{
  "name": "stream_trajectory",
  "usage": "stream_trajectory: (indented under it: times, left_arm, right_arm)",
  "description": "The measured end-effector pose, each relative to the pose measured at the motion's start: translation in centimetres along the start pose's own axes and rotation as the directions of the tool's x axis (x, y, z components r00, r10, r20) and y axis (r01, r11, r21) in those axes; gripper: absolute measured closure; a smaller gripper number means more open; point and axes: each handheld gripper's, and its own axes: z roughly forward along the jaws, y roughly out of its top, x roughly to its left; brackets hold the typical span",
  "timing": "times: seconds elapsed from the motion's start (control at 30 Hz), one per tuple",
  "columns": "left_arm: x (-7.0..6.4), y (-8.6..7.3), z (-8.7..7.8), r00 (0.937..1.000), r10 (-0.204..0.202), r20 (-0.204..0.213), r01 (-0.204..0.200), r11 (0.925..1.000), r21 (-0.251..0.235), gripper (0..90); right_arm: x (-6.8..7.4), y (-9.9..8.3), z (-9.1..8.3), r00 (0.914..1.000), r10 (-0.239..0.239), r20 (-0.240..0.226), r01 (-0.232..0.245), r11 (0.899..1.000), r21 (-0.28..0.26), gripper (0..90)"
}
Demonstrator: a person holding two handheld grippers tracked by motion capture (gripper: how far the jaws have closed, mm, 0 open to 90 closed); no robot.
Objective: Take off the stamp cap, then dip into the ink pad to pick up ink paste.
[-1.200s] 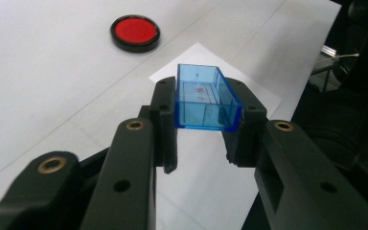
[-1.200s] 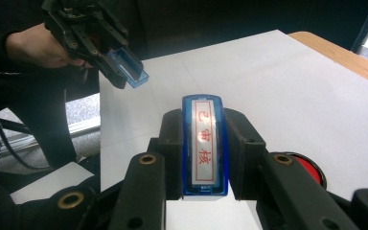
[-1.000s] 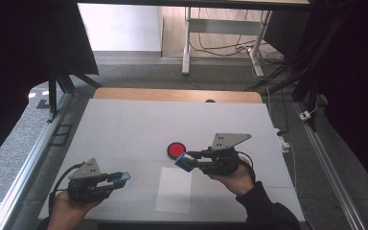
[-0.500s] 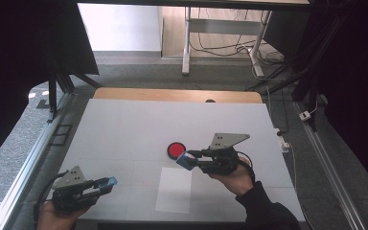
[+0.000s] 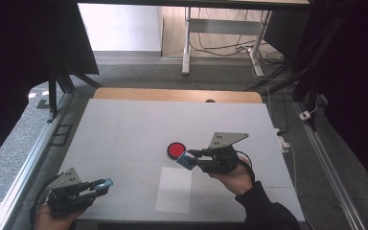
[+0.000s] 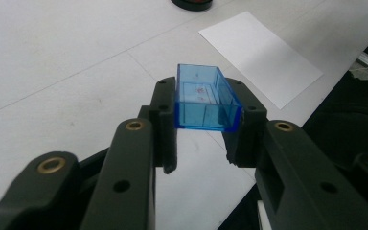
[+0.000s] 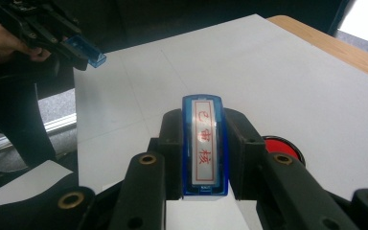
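My left gripper (image 5: 104, 184) sits at the table's near left corner, shut on a clear blue cap (image 5: 107, 182). In the left gripper view the cap (image 6: 205, 98) is open and hollow, pinched between the jaws (image 6: 203, 103). My right gripper (image 5: 188, 160) hovers near the table's middle, shut on a blue stamp (image 5: 187, 161). The stamp's white face with red characters (image 7: 204, 143) points up between the jaws of the right gripper (image 7: 204, 124). A round red ink pad (image 5: 176, 150) lies just beyond the stamp. The left gripper (image 7: 84, 52) with its cap is far off at the upper left.
A white sheet of paper (image 5: 174, 189) lies on the white table (image 5: 124, 124), near the front edge between the two hands. A wooden strip (image 5: 172, 95) runs along the far edge. Metal rails (image 5: 28, 158) flank both sides.
My left gripper has drawn back with the cap toward the near left corner, away from the right gripper. The right gripper with the stamp has barely moved.
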Motion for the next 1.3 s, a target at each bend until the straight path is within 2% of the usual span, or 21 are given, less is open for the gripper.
stream_trajectory:
  times: [0.23,0.4,0.53,0.67,0.97,1.3]
  left_arm:
    - [0.1,0.0,0.2,0.9999,-0.01,-0.006,0.011,0.9998,0.014,68.3]
    - [0.1,0.1,0.2,0.9999,-0.009,-0.005,0.01,0.9998,0.02,68.3]
    - [0.0,0.1,0.3,1.0,-0.003,-0.007,0.003,0.9997,0.025,68.3]
    - [0.1,0.1,0.3,0.9999,-0.012,-0.006,0.012,0.9997,0.023,68.3]
    - [0.1,0.1,0.3,0.9999,-0.013,-0.005,0.013,0.9996,0.025,68.3]
    - [0.1,0.1,0.3,0.9999,-0.012,-0.006,0.012,0.9996,0.027,68.3]
  right_arm:
    - [-0.5,0.1,0.5,0.999,0.034,0.029,-0.034,0.999,0.013,71.7]
    - [-0.9,0.1,1.1,0.9991,0.022,0.038,-0.023,0.999,0.032,71.7]
    - [-1.3,0.3,1.7,0.9987,0.03,0.04,-0.032,0.999,0.043,71.7]
    - [-1.6,0.3,2.1,0.9985,0.027,0.048,-0.03,0.998,0.059,71.7]
    - [-2.5,0.8,3.0,0.9971,0.017,0.075,-0.022,0.997,0.067,71.7]
    - [-3.6,1.0,4.3,0.9939,0.034,0.105,-0.043,0.995,0.089,71.7]
